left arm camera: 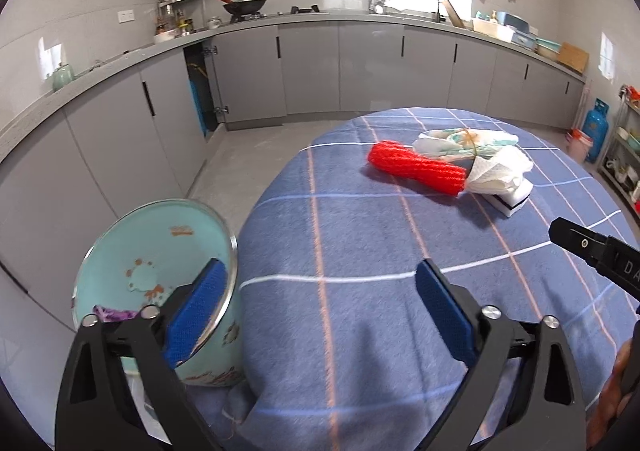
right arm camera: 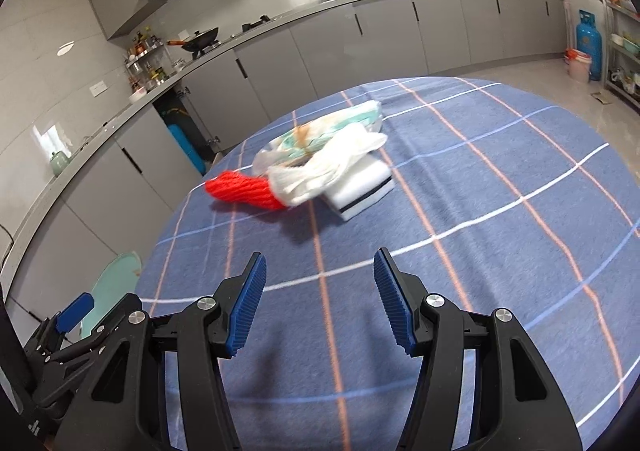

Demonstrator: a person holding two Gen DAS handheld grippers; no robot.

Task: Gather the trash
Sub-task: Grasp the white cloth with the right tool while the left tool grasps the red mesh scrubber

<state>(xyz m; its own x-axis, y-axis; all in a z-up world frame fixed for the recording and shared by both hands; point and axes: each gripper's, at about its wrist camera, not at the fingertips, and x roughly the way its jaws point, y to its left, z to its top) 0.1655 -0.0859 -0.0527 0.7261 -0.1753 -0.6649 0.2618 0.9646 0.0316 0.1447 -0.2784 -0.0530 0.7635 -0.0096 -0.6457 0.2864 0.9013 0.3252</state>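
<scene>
A red foam net sleeve (left arm camera: 418,167) (right arm camera: 244,189), a crumpled white paper towel (left arm camera: 500,169) (right arm camera: 324,167), a printed plastic wrapper (left arm camera: 464,139) (right arm camera: 320,135) and a white sponge block (left arm camera: 516,201) (right arm camera: 360,187) lie in a pile on the blue checked tablecloth (left arm camera: 360,291) (right arm camera: 480,211). A teal bin (left arm camera: 160,283) (right arm camera: 116,275) stands beside the table's left edge with a purple scrap (left arm camera: 114,314) inside. My left gripper (left arm camera: 320,291) is open, its left finger over the bin's rim. My right gripper (right arm camera: 320,279) is open and empty, short of the pile.
Grey kitchen cabinets (left arm camera: 312,71) and a counter with a wok (left arm camera: 244,5) run along the far wall. A blue gas cylinder (right arm camera: 588,47) and a metal shelf (left arm camera: 624,147) stand at the right. The right gripper's tip (left arm camera: 592,251) shows in the left wrist view.
</scene>
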